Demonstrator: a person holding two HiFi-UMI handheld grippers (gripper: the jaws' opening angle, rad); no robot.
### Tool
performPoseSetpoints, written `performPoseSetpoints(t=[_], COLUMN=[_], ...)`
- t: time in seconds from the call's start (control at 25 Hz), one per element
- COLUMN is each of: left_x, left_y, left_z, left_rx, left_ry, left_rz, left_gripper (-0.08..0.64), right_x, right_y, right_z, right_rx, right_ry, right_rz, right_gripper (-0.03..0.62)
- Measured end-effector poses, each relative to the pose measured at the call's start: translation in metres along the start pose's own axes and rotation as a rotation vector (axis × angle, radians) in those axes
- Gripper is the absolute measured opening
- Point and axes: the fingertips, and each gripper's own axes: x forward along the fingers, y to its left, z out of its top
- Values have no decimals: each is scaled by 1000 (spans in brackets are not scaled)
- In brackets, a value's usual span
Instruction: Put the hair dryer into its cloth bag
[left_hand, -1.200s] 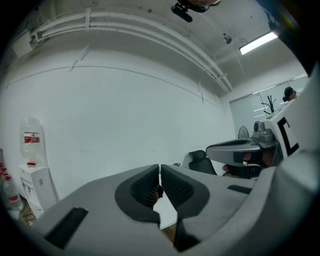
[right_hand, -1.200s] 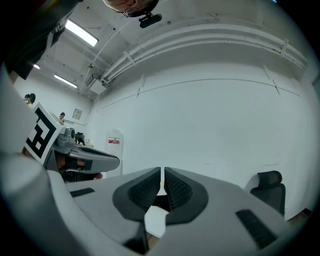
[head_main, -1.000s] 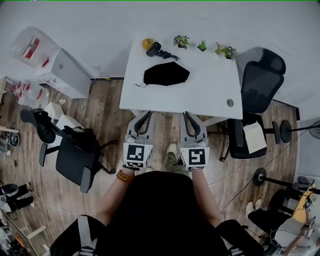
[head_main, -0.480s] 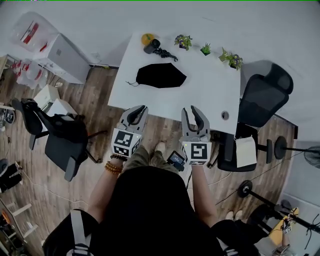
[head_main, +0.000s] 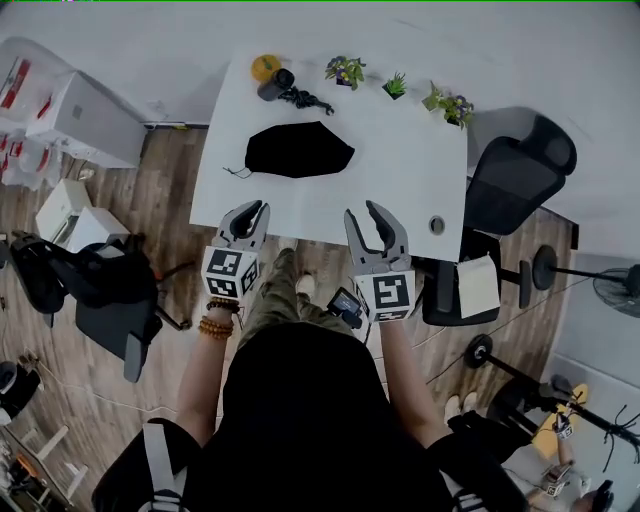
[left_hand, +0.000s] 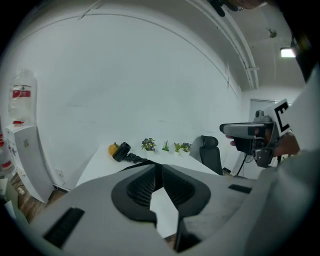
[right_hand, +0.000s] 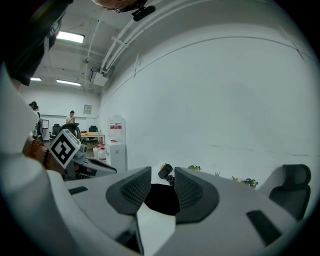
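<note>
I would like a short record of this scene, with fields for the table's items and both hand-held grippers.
table: white
cloth bag: black, flat, near the table's middle
hair dryer: black, far edge, outside the bag
yellow object: beside the hair dryer
plants: three small pots, far edge
left hand-held gripper: shut, empty, near edge
right hand-held gripper: open; its jaws have just been opening, nothing between them

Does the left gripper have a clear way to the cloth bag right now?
Likely yes: only bare table lies between the left gripper and the cloth bag; its jaws are shut and must open first.
</note>
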Motion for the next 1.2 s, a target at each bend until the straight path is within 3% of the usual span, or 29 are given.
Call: performPoseSetpoints(t=[0.36, 0.52, 0.64, 0.72, 1.0, 1.2], left_x=[78, 104, 118, 124, 142, 153], left_y=[82, 117, 134, 144, 163, 165], left_z=[-36, -54, -62, -71, -97, -100], left_rx=[-68, -99, -127, -149, -234, -246], left_ry=[165, 221, 248, 277, 346, 360], left_rz=[-12, -23, -22, -8, 11, 21], left_gripper=[37, 37, 40, 87, 123, 130], right_x=[68, 103, 117, 123, 136, 144], right_y=[-29, -23, -17, -14, -17, -27], right_z=[28, 36, 33, 28, 14, 2], right_rx=[-89, -186, -128, -91, -89, -79], right_ry=[51, 63, 90, 110, 146, 143], right_rz=[-18, 26, 32, 33, 42, 33], right_gripper=[141, 141, 140, 140, 140, 130])
